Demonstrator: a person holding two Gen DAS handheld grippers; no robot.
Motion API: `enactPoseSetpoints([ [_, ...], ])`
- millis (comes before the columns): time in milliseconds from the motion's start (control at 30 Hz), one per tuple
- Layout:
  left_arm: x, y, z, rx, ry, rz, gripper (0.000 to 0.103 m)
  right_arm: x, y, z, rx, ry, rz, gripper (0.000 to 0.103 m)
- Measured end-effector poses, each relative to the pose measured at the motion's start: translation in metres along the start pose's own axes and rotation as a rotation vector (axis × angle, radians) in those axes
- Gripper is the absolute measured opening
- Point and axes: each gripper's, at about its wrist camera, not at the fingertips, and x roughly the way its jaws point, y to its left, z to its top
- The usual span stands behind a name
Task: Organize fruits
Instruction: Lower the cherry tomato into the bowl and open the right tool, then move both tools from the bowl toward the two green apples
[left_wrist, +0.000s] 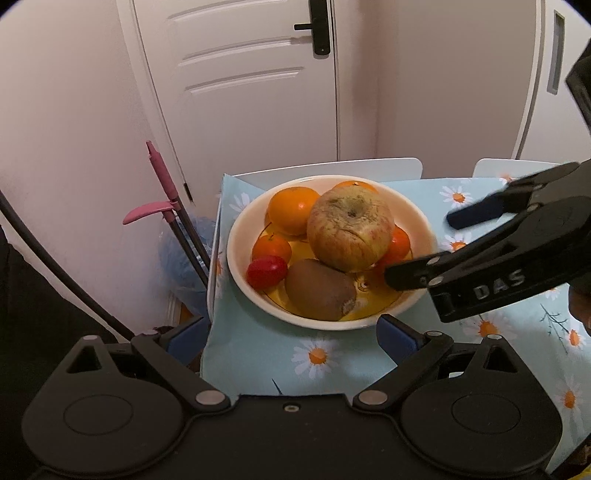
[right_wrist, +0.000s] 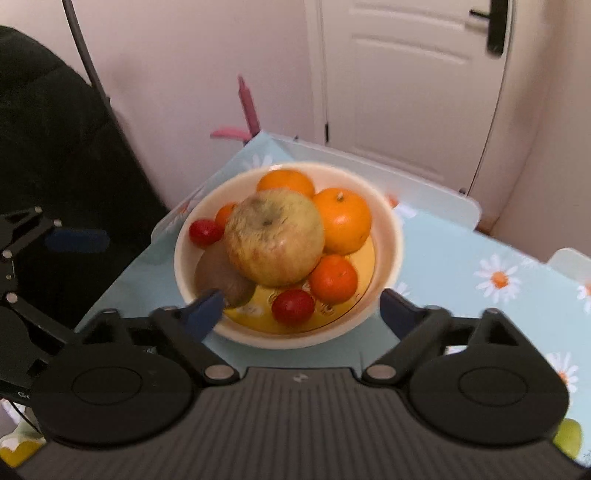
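Observation:
A cream bowl (left_wrist: 240, 273) (right_wrist: 388, 229) stands near the table's far left corner. It holds a large yellow-red apple (left_wrist: 349, 229) (right_wrist: 275, 238), oranges (left_wrist: 291, 210) (right_wrist: 341, 219), small tangerines (left_wrist: 271, 249) (right_wrist: 332, 278), red cherry tomatoes (left_wrist: 266, 271) (right_wrist: 293, 306) and a brown kiwi (left_wrist: 319, 293) (right_wrist: 221, 277). My left gripper (left_wrist: 291, 338) is open and empty, just in front of the bowl. My right gripper (right_wrist: 301, 306) (left_wrist: 417, 247) is open and empty, its fingers either side of the bowl's near right rim, above the fruit.
The table wears a light blue daisy-print cloth (left_wrist: 295, 354) (right_wrist: 461, 258). Its left edge drops off beside a pink-handled tool (left_wrist: 162, 184) and a blue bag (left_wrist: 184, 254). A white door (left_wrist: 251, 85) is behind. A green fruit (right_wrist: 569, 437) lies at the right wrist view's lower right.

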Motion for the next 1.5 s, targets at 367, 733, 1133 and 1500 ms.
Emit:
enactPoseSetpoints([
  [367, -0.019, -0.006, 0.003, 0.008, -0.035, -0.005, 0.1, -0.038, -0.011, -0.005, 0.084, -0.038, -0.058, 0.103],
  [733, -0.047, -0.023, 0.016, 0.067, -0.088, -0.077, 0.1, -0.097, -0.028, -0.033, 0.193, -0.099, -0.171, 0.103],
  [1133, -0.059, -0.084, 0.024, 0.086, -0.117, -0.082, 0.1, -0.147, -0.097, -0.078, 0.188, -0.092, -0.206, 0.103],
  [1500, -0.033, -0.16, 0.024, 0.062, -0.084, -0.099, 0.1, -0.148, -0.169, -0.12, 0.069, -0.025, -0.145, 0.103],
])
